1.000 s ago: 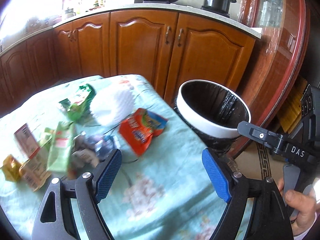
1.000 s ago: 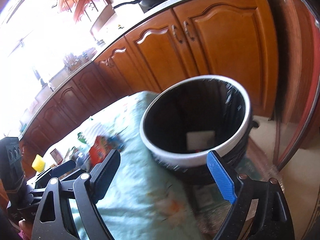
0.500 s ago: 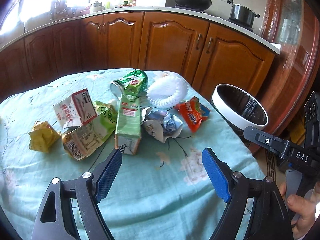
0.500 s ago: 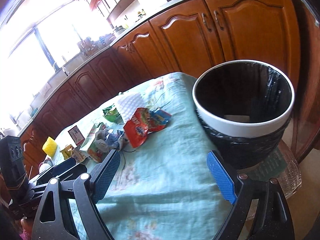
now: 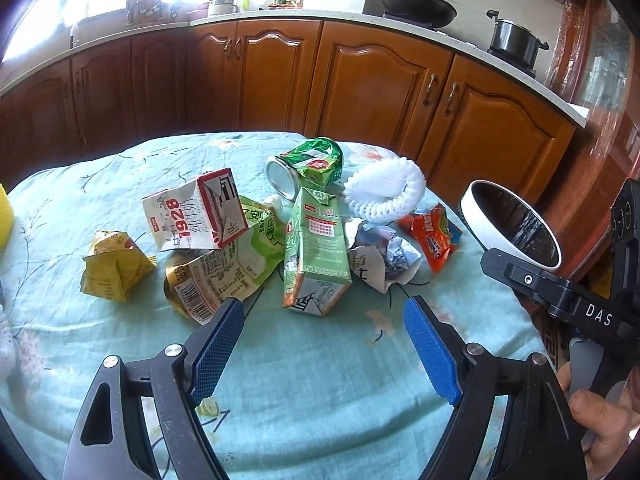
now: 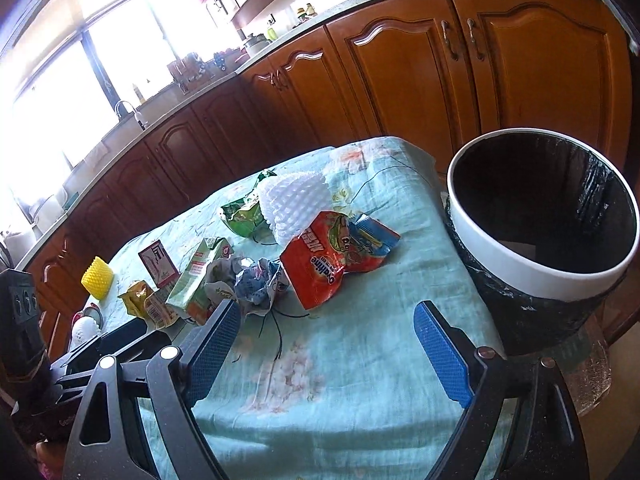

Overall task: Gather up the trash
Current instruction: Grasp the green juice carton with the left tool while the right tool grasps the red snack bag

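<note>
Trash lies in a heap on the teal floral tablecloth [image 5: 320,392]: a green carton [image 5: 316,256], a white and red carton [image 5: 196,216], a yellow wrapper [image 5: 114,266], a crumpled paper [image 5: 386,256], a red snack bag [image 5: 434,236], a white foam net [image 5: 384,192] and a green can [image 5: 308,168]. My left gripper [image 5: 324,344] is open and empty, just short of the green carton. My right gripper [image 6: 326,344] is open and empty, near the red snack bag [image 6: 320,268]. The white-rimmed bin [image 6: 544,236] with a black liner stands off the table's right edge.
Wooden kitchen cabinets [image 5: 360,80] run behind the table, with a wok [image 5: 416,4] and a pot [image 5: 514,40] on the counter. A yellow foam net [image 6: 97,282] lies at the table's far left. The right gripper's body [image 5: 560,300] shows at the left view's right side.
Both grippers have swung left, away from the bin and toward the heap of trash. The bin has slid to the right in both views. Both stay open and empty.
</note>
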Motion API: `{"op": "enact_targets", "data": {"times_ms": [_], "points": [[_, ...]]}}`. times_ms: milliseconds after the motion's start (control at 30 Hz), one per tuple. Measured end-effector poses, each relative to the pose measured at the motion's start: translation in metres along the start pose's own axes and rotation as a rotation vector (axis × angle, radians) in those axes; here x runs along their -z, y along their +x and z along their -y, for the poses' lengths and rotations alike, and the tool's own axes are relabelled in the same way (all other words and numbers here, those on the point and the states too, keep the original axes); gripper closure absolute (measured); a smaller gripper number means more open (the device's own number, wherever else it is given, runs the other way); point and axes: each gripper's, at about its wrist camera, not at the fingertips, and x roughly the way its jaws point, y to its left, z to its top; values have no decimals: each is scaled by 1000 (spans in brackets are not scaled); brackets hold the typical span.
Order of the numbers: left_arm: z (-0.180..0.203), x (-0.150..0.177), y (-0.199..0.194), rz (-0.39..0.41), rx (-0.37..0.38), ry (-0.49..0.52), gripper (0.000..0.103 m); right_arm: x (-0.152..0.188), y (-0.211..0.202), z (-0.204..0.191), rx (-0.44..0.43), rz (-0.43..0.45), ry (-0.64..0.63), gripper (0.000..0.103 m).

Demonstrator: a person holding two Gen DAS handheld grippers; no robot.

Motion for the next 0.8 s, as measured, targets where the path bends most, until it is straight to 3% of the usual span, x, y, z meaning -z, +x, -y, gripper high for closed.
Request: {"op": "enact_targets", "data": {"times_ms": [167,400,467,533,567,600,667,800], "points": [[-4,-13,14,-13,-21,5,21,-11,14,-6,20,0,-46,16],[-6,-24,48,-70,-25,4,32,-31,43,-5,47,-27,-94,45],[-6,-25,54,-77,-23,1,35,-34,51,-4,59,-42,-103,48],[-5,-26,60,-87,-13,0,51,-35,57,-3,62,-58,-110,55],[-5,-25,63,-93,-5,-1,55,-33,61,-2,64,-69,-114,65],[-5,-25,66,-100,4,-2,66,-32,64,-2,64,-84,-117,79],[-5,-25,68,-101,10,0,70,-28,66,-3,61,-102,-124,88],[-5,-24,61,-76,18,4,70,-22,56,-5,53,-86,-128,93]]}}
